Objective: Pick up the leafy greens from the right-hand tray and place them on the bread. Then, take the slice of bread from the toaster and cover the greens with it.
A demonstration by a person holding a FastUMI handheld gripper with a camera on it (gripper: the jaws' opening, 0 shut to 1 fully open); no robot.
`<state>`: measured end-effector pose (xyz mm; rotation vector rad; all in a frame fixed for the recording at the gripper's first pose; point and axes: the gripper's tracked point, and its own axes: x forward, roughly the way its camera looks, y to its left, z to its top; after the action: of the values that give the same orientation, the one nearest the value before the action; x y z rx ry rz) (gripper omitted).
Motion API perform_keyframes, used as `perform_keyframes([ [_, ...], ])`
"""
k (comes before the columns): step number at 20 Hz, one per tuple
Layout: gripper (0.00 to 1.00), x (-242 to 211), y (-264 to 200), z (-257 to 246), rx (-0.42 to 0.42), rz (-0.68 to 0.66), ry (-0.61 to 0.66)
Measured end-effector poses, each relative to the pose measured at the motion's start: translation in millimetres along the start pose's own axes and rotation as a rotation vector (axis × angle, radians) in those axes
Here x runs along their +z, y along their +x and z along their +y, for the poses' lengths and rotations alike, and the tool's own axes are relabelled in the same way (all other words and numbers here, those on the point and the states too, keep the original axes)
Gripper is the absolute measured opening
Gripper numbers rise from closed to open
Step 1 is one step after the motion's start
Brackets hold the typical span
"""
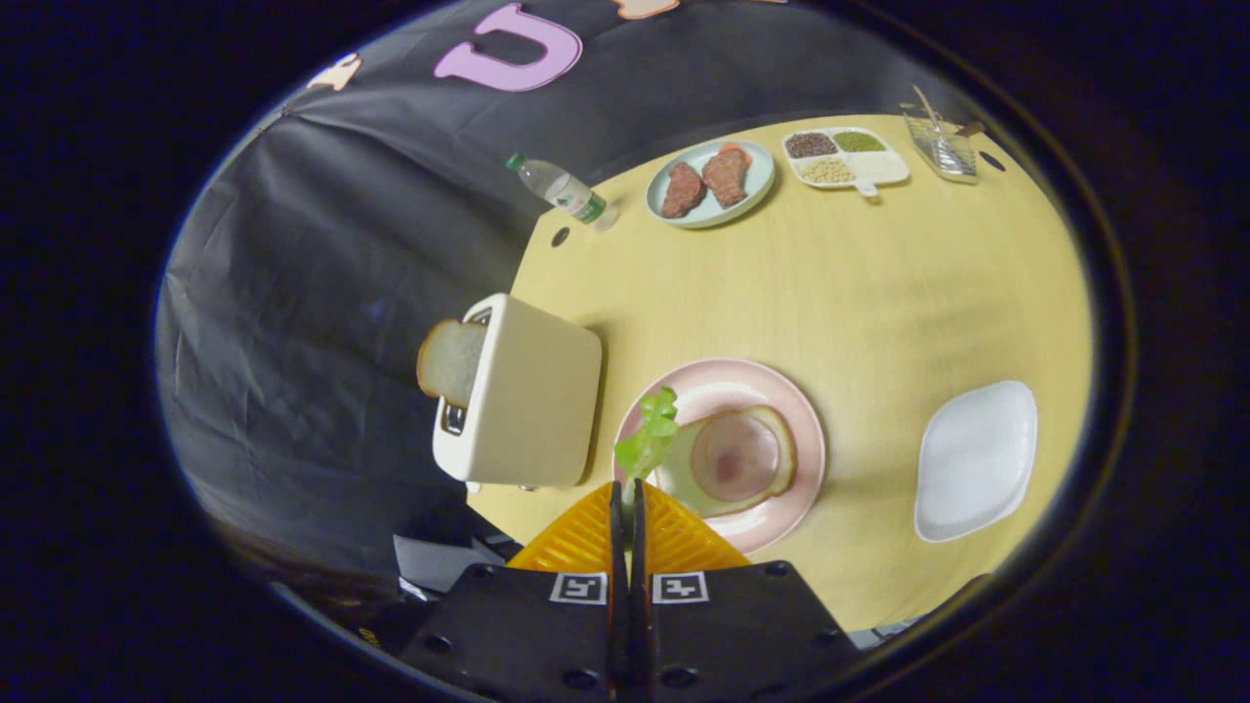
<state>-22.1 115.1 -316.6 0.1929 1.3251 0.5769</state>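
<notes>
Together, both fingers (626, 503) clamp the leafy greens (648, 434); these stick out ahead, beside the bread (737, 459).

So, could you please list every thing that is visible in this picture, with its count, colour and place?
leafy greens: one bunch, green, pinched between the fingers, over the pink plate's near edge
bread slice on plate: one, pale with a reddish centre, on the pink plate
pink plate: one, pink, just ahead of the fingers
toaster: one, cream, left of the pink plate
bread slice in toaster: one, pale, sticking out of the slot
white tray: one, white, right of the pink plate
blue plate: one, light blue, far side, holding two brown meat pieces
divided dish: one, white, beside the blue plate, with grains
water bottle: one, clear, green cap, far table edge
table: one, yellow
gripper: one, shut on the greens
</notes>
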Motion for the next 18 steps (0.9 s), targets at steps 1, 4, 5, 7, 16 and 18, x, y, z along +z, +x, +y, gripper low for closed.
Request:
perform_keyframes([
  [1, 0.03, -3.0, 7.3, -3.9, -0.015, 0.013, -0.003],
  [4, 0.03, -10.8, 24.1, -24.5, -0.073, 0.043, -0.016],
  [5, 0.03, -11.0, 27.3, -34.5, -0.1, 0.047, -0.021],
  [7, 0.03, -12.3, 30.9, -57.7, -0.168, 0.06, -0.037],
  [16, 0.03, -20.5, 42.0, -88.0, -0.258, 0.091, -0.085],
  [18, 0.05, -19.0, 43.6, -90.4, -0.259, 0.091, -0.081],
])
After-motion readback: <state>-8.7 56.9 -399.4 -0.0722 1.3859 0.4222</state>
